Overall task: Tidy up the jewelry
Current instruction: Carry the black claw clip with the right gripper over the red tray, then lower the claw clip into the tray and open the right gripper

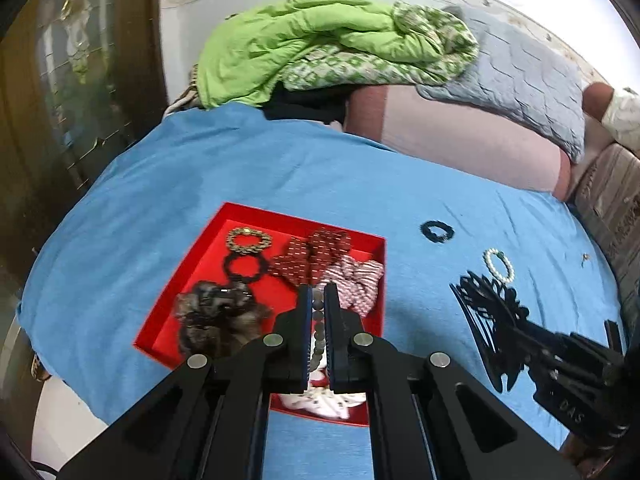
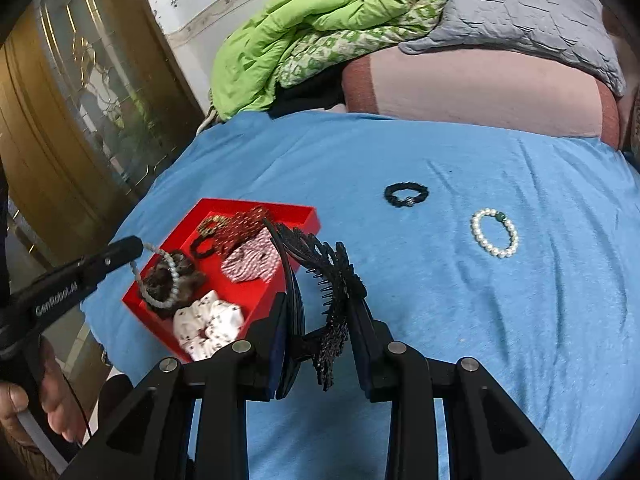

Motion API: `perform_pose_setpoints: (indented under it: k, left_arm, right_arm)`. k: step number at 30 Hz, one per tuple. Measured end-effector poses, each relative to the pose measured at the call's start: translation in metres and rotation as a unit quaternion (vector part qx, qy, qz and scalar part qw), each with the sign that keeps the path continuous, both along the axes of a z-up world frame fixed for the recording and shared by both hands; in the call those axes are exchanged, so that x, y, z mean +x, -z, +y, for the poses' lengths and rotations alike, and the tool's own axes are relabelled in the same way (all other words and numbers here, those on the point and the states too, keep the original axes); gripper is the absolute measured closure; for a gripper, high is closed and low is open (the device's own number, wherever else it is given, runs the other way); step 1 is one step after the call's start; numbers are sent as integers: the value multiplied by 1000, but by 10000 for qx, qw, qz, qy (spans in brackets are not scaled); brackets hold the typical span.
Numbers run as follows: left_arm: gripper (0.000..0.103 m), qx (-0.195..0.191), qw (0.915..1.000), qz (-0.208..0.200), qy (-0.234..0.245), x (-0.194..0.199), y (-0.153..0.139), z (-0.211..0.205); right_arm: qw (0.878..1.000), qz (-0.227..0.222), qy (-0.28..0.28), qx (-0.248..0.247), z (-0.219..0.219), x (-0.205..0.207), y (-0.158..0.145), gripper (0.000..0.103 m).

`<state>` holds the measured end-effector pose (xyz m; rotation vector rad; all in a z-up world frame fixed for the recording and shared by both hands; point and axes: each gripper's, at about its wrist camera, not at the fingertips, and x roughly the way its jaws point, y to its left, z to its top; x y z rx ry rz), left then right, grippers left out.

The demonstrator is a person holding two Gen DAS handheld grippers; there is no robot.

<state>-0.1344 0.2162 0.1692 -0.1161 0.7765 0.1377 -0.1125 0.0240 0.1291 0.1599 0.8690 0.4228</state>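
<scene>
My left gripper (image 1: 318, 294) is shut on a string of grey beads (image 1: 319, 330), held over the red tray (image 1: 296, 219). From the right wrist view that pale bead bracelet (image 2: 170, 280) dangles from the left gripper (image 2: 134, 246) above the red tray (image 2: 308, 216). My right gripper (image 2: 320, 300) is shut on a black toothed hair comb (image 2: 332, 276), just right of the tray; the left wrist view shows the comb (image 1: 490, 308) too. The tray holds several scrunchies and bracelets. A black bracelet (image 2: 406, 195) and a pearl bracelet (image 2: 495, 233) lie on the blue cloth (image 2: 480, 320).
A green quilt (image 1: 304, 36), a grey pillow (image 1: 520, 72) and a pink bolster (image 1: 460, 136) lie behind the blue cloth. A glazed wooden door (image 2: 80, 100) stands at the left. A person's hand (image 2: 52, 404) holds the left gripper's handle. A cardboard box (image 1: 612, 192) sits at the far right.
</scene>
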Motion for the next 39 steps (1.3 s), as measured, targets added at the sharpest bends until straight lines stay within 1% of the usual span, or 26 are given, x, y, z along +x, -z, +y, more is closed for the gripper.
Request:
perform_pose_setpoints:
  k: [8,16,19,24,32,35,39]
  left_arm:
    - [98,-100,9997,-77,-218,-8,-3,33]
    - [98,-110,9992,17,-384,-6,9,56]
    - [98,-53,9992,51,-396,0,12,59]
    - [98,174,9995,29,-263,13,11,61]
    - [98,391,9992,-28,20,46,9,61]
    - [98,487,9988,16,101,59,14,61]
    - [98,559,9982,167,148,75,28,63]
  right_arm:
    - [9998,78,-187,-57,30,-6,-1,71]
    - [9985,99,-492,-214,63,-4,3,71]
    - [9977,115,-594,-312,74,-1,7,71]
    - [9964,135,-720,-435,92,10,12,71]
    - [9954,128,-814,-495,117,32,21,71]
    - [9952,162,-837,-490,124,38,26,71]
    - [9949,251,-855,-483,130,46,37,71]
